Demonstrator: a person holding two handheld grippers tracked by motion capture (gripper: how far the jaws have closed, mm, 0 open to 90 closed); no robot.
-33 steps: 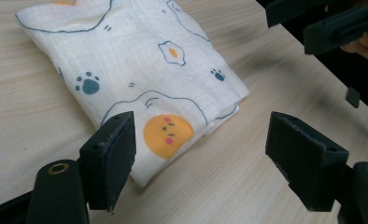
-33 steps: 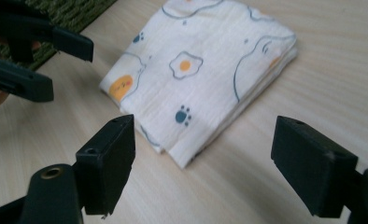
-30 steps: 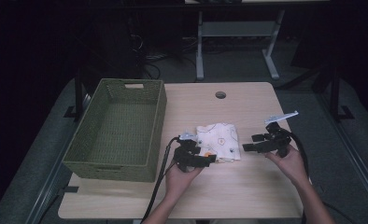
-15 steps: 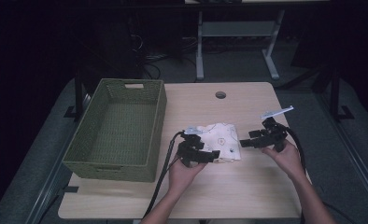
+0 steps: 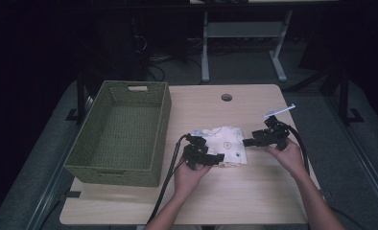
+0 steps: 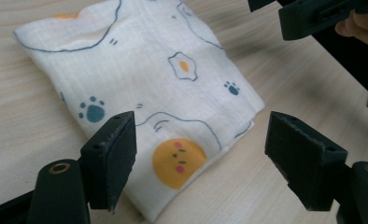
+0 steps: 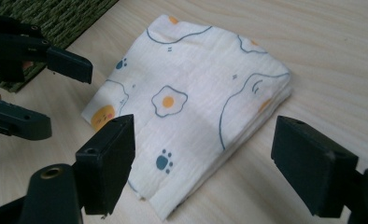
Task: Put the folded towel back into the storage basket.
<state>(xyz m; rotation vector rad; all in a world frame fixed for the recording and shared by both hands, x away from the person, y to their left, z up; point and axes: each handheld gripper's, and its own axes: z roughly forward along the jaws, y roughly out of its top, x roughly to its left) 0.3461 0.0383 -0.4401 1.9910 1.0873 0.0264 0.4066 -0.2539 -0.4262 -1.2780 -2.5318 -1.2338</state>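
A folded white cotton cloth printed with fried eggs, blue paw prints and round yellow faces [image 5: 225,145] lies flat on the pale wooden table [image 5: 254,201], near its middle, with the woven green rectangular basket [image 5: 120,134] standing empty at about nine o'clock from it, apart from the cloth. The folding looks done: in both gripper views the cloth [image 6: 159,98] sits as a neat layered packet with its stacked edges showing along one side. What seems left is to take hold of it and, as a guess, carry it over into the basket. The left gripper [image 5: 211,158] hovers at the cloth's seven o'clock corner, its jaws spread wide with the corner of the cloth lying between and below them, not yet pinched. The right gripper [image 5: 251,142] waits at the three o'clock edge, jaws likewise spread and empty, framing the cloth [image 7: 191,107] from that side. Whether either jaw tip already grazes the fabric is hard to tell from the dim high view, but no grasp has been made.
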